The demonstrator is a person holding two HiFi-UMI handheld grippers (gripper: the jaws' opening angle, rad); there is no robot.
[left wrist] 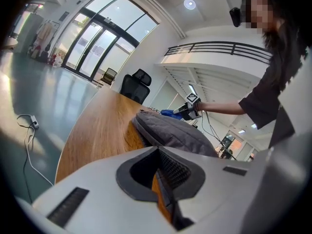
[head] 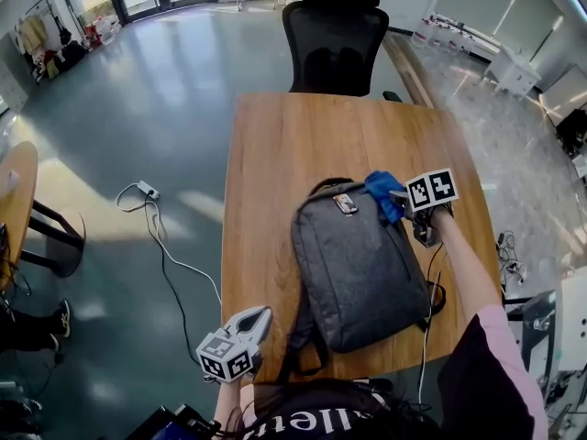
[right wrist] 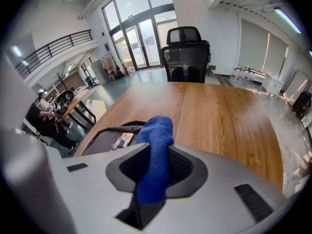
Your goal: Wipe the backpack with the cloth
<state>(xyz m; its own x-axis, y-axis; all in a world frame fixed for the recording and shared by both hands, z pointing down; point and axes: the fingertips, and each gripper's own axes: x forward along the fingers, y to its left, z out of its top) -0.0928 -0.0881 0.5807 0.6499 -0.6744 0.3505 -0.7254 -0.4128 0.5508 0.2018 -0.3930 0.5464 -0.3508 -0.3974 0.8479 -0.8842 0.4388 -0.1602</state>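
at backpack [head: 362, 273] top, right gripper [head: 397, 197] clamps cloth [head: 378, 187]; left gripper [head: 260, 317] closed, empty

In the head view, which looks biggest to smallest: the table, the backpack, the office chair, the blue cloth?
1. table
2. backpack
3. office chair, though it stands farther off, so this is unsure
4. blue cloth

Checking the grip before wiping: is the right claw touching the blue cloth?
Touching. The right gripper view shows the blue cloth clamped inside the right claw, pressed from both sides and running out past its tip.
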